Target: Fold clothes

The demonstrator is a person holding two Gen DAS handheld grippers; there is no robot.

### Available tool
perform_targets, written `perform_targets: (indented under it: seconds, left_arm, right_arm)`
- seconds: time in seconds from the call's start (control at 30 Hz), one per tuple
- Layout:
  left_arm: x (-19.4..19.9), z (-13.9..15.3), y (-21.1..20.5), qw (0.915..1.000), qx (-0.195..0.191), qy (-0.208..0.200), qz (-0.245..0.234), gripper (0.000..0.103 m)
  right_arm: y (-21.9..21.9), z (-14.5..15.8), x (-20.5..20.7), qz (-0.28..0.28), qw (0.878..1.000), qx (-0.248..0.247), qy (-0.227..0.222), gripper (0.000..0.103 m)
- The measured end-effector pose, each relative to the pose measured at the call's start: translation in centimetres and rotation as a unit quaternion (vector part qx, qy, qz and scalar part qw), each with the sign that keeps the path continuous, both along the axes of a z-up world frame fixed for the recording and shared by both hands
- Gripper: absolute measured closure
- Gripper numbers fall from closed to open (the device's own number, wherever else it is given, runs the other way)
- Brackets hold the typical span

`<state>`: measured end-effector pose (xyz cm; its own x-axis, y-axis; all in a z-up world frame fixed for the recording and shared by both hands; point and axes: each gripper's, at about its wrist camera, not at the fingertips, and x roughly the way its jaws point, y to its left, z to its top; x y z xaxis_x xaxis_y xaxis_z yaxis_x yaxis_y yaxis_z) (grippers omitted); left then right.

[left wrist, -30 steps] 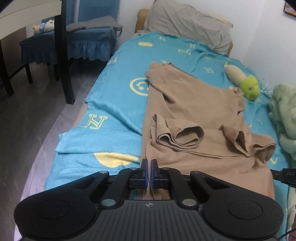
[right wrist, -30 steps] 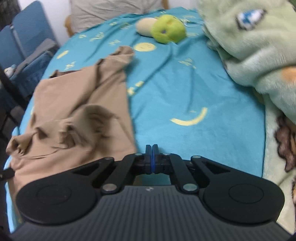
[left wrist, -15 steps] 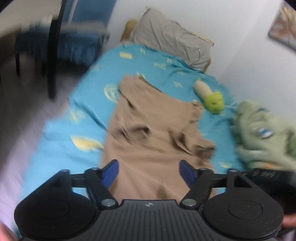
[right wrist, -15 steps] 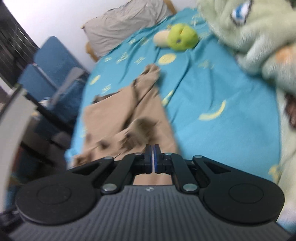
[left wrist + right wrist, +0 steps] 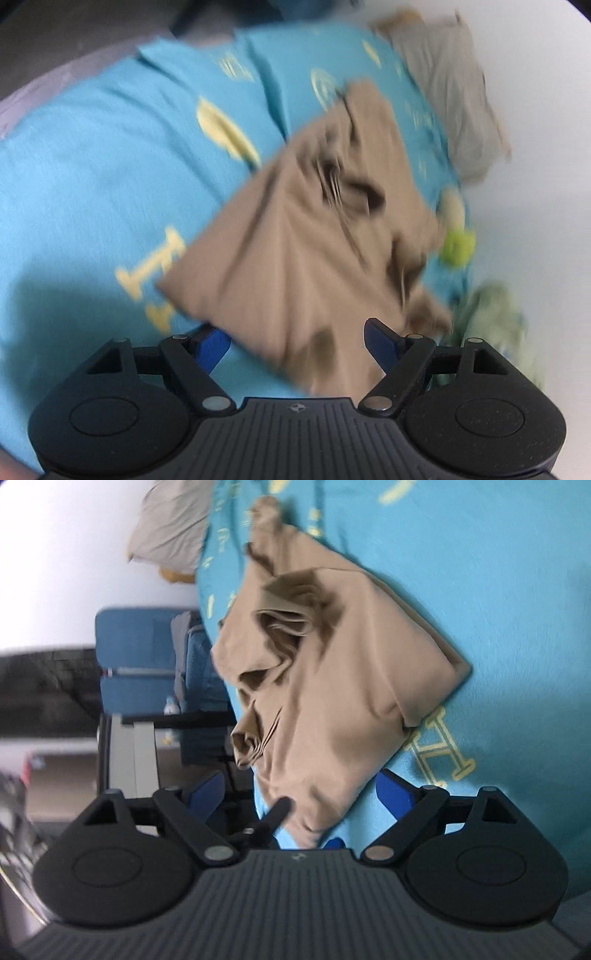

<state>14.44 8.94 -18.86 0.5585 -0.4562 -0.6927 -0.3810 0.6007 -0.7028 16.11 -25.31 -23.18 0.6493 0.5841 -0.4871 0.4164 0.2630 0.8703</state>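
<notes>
A tan shirt (image 5: 295, 236) lies partly folded on the blue bed cover (image 5: 92, 177), sleeves bunched on top. It also shows in the right wrist view (image 5: 332, 686). My left gripper (image 5: 297, 341) is open, its blue fingers either side of the shirt's near hem, just above it. My right gripper (image 5: 306, 794) is open over the shirt's near corner, with the view rolled sideways. The left gripper's tip (image 5: 277, 808) shows as a black bar by that corner. Both views are blurred by motion.
A grey pillow (image 5: 450, 92) lies at the head of the bed. A green plush toy (image 5: 458, 243) and a pale green blanket (image 5: 495, 314) lie beside the shirt. A blue chair (image 5: 144, 661) and a table leg (image 5: 129, 753) stand beside the bed.
Both grippers have opened from shut. Both have swung and rolled, coming down close over the shirt's near hem. The shirt has not visibly moved.
</notes>
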Motion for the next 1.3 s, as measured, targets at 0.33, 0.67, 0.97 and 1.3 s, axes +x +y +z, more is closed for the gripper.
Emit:
perform_targets:
  seconds: [0.33,0.67,0.97,1.3]
  left_arm:
    - [-1.7,-0.9,2.5,0.9965,-0.011,-0.008,0.082,0.087]
    - [-2.2,-1.4,3.2,0.9947,-0.053,0.012,0.087,0.061]
    - [-0.4,-1.0,2.3,0.9964,-0.050,-0.018,0.066,0.030]
    - [-0.7,-2.2,3.8,0.9905,-0.080,-0.008,0.112,0.082]
  right_arm:
    - [-0.4,-1.1,-0.3,-0.082,0.996,-0.021,0.010,0.014]
    - [-0.2,-0.4,0.2,-0.073,0.994,-0.084,0.008,0.046]
    - [0.4,0.5,0.1,-0.067,0.990,-0.124,0.008,0.087]
    - [0.4,4.5,-2.0,-0.062,0.973,-0.203,-0.090,0.090]
